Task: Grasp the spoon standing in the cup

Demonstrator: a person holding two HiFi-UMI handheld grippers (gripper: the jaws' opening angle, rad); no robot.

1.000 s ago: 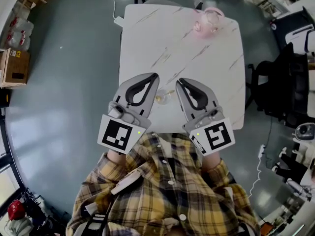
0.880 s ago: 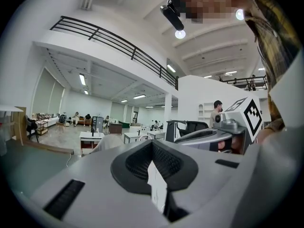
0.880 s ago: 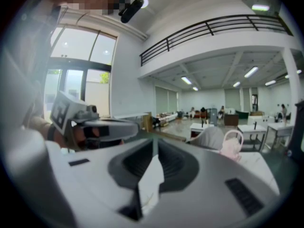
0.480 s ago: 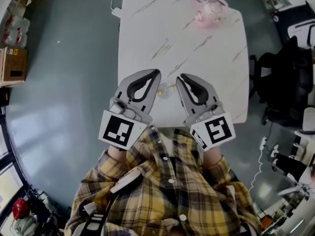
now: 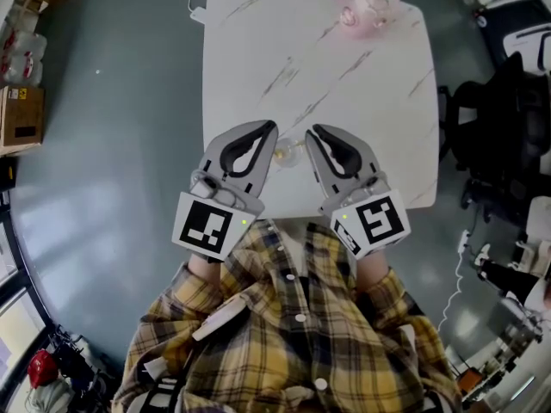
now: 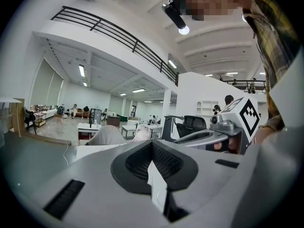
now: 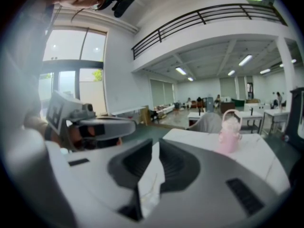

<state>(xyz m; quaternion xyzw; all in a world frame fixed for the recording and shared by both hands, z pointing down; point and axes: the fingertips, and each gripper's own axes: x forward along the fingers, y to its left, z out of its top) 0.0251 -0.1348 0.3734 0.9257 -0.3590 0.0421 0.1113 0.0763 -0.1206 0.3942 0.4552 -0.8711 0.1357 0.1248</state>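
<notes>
L gripper (image 5: 270, 131) & R gripper (image 5: 314, 133): both pressed together, nothing btwn jaws. Glass cup (image 5: 286, 154) w/ spoon (image 5: 297, 150) sits btwn them near table (image 5: 344, 84) front edge, approx 5 o'clock of L tip, 8 o'clock of R tip. L slightly nearer. Spoon axis too small to tell.

Two hand-held grippers (image 5: 272, 128) (image 5: 312, 131), one marble table (image 5: 344, 101), one clear cup (image 5: 286, 154), one pink container (image 5: 366, 7).

The left tool (image 5: 272, 127) and the right tool (image 5: 312, 131) are matt grey plastic with ribbed black pads (image 6: 167, 161). Between them, the cup (image 5: 287, 152) is clear glass. Beyond, the tabletop (image 5: 362, 84) is smooth, faintly glossy and marble-veined.
</notes>
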